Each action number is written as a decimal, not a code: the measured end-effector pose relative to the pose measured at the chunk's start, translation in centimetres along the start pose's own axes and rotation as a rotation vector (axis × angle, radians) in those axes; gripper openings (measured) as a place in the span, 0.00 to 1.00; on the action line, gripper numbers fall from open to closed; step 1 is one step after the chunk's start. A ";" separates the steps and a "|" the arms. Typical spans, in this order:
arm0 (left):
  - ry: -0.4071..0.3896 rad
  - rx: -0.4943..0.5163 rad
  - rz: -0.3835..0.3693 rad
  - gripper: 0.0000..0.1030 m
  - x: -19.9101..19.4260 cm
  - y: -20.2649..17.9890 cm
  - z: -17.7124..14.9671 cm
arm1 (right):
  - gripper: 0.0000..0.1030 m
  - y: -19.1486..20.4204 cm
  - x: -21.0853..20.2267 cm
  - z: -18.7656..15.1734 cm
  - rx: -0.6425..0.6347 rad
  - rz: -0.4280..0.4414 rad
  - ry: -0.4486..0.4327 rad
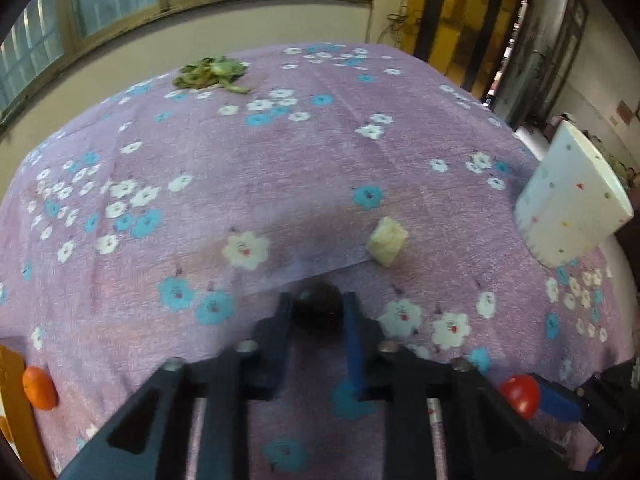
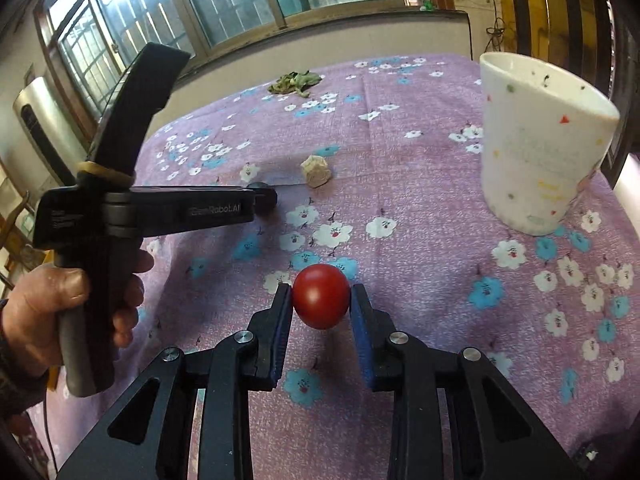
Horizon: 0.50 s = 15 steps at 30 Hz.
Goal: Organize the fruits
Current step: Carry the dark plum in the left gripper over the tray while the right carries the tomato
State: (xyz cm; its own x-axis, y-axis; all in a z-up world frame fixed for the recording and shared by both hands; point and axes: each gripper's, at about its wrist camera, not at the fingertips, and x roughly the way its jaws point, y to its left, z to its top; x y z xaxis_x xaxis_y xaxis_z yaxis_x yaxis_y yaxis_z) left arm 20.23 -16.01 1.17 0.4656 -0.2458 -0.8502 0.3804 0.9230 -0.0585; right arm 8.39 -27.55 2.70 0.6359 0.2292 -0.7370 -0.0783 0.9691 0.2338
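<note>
- Here, in the left wrist view, the white cup (image 1: pixel 570 204) stands on the purple cloth (image 1: pixel 280 168) at the right edge, leaning in the fisheye; its inside is hidden from this side.
- The left gripper (image 1: pixel 319 307) reaches forward low over the cloth, its fingers pinching a dark round fruit (image 1: pixel 318 306) between their tips; being round, the fruit shows no long axis.
- A pale chunk (image 1: pixel 387 242) lies just beyond the dark fruit, and wilted greens (image 1: pixel 212 73) lie at the far side.
- An orange (image 1: pixel 39 387) sits at the left edge beside an orange board; the red fruit (image 1: pixel 520 395) shows at lower right against a blue pad.
- Next, in the right wrist view, the cup (image 2: pixel 540 148) stands upright at right, mouth open upward; only bare white inner wall shows, and its bottom is hidden.
- The right gripper (image 2: pixel 321 298) points forward above the cloth (image 2: pixel 420 240), its fingers pressed on both sides of the red fruit (image 2: pixel 321 296), which is round and smooth.
- At left, a hand (image 2: pixel 60 312) grips the left tool's handle, held level with its tips at the dark fruit (image 2: pixel 264 196), near the chunk (image 2: pixel 316 171).
- The greens (image 2: pixel 295 82) lie far back.
</note>
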 end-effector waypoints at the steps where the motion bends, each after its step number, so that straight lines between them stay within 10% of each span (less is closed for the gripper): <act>1: -0.004 -0.001 -0.005 0.24 -0.2 0.1 -0.1 | 0.28 0.1 -0.1 0.0 -0.003 -0.002 -0.004; 15: -0.026 -0.010 -0.039 0.24 -7.5 3.3 -8.4 | 0.28 2.9 -1.7 -2.3 -0.005 0.001 0.009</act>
State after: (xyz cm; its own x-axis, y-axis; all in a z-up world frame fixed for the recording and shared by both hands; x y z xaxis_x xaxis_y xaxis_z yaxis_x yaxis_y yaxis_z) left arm 11.34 -8.62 2.97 0.4713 -0.2889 -0.8333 0.3909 0.9154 -0.0963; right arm 5.34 -24.96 3.15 0.6288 0.2312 -0.7424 -0.0831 0.9693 0.2315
